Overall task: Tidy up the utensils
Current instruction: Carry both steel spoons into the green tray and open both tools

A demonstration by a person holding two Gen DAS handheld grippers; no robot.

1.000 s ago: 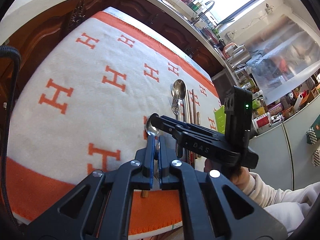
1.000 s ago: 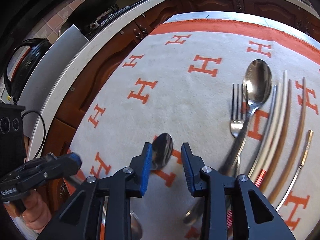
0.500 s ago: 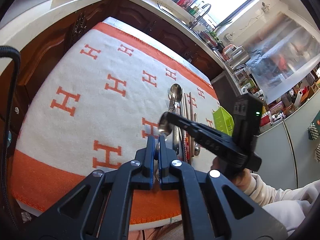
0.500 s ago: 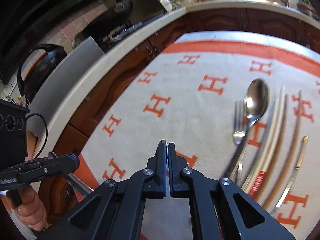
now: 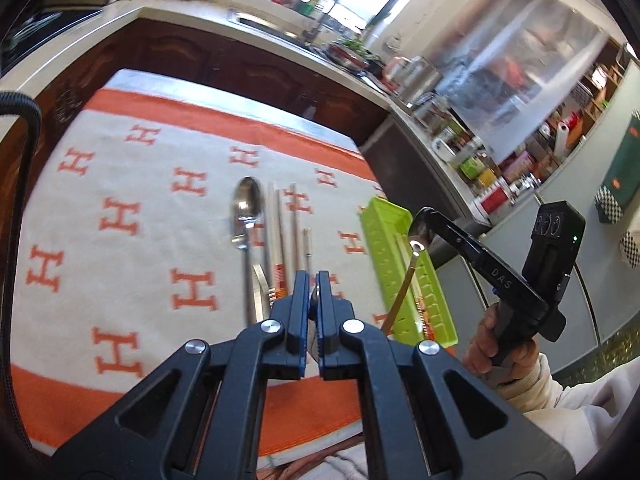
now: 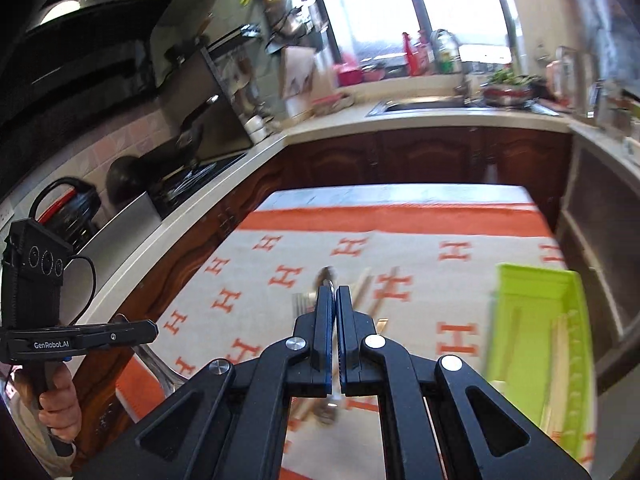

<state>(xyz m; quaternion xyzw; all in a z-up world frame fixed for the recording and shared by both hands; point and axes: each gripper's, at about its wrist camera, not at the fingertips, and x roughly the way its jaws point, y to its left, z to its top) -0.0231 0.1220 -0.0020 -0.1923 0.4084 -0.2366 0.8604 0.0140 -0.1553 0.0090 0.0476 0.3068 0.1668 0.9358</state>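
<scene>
The right hand-held gripper (image 5: 420, 230) was clamped on the bowl of a small spoon with a gold handle (image 5: 402, 294), which hung tilted above the near half of the green tray (image 5: 400, 220) at the right of the worktop's orange-and-white cloth (image 5: 120, 184). The left hand-held gripper (image 5: 313, 280) had its blue fingers (image 5: 301, 300) nearly together on a thin metal piece between them; what it was could not be told. Beyond it on the cloth lay a large spoon (image 5: 246, 204), a fork (image 5: 240, 236) just beside it, and chopsticks (image 5: 280, 224), well apart from the tray.
</scene>
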